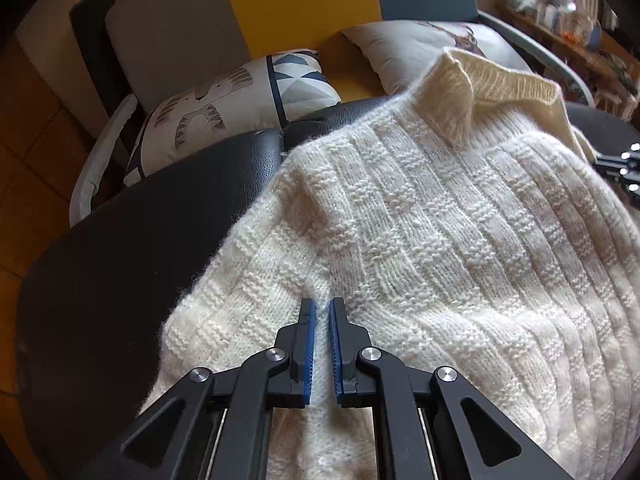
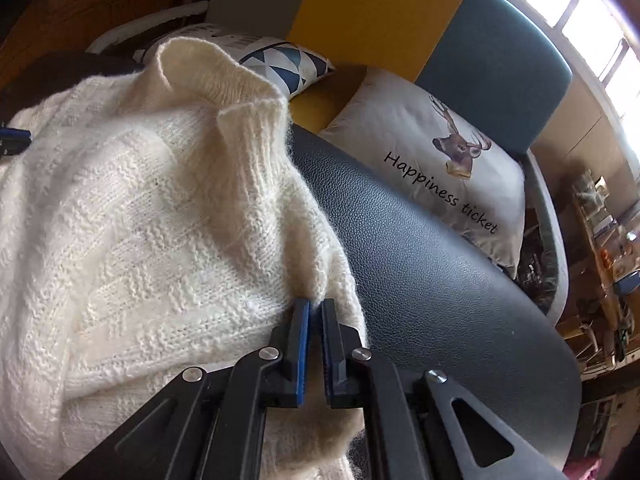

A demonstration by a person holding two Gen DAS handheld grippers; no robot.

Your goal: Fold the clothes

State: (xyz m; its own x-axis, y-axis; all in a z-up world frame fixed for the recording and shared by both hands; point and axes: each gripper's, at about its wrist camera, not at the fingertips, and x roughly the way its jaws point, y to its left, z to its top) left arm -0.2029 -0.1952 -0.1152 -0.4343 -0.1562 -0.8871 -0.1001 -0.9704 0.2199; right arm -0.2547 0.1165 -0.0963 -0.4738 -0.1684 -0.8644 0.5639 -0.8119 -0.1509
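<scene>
A cream knitted sweater [image 1: 440,232] with a ribbed collar [image 1: 516,80] lies spread on a black leather surface [image 1: 160,216]. My left gripper [image 1: 322,308] is shut on a pinched ridge of the sweater's left side, near the shoulder. In the right wrist view the same sweater [image 2: 140,220] fills the left half, its collar [image 2: 224,80] standing up at the top. My right gripper [image 2: 316,306] is shut on a fold at the sweater's right edge, just below the collar. The right gripper's tip [image 1: 624,168] shows at the far right of the left wrist view.
Behind the black leather surface [image 2: 440,272] stands a sofa with grey, yellow and teal back panels [image 2: 380,16]. Two cushions lean there: a patterned one [image 1: 240,100] on the left and a deer-print one [image 2: 432,160] on the right. Cluttered shelves [image 2: 600,240] stand at far right.
</scene>
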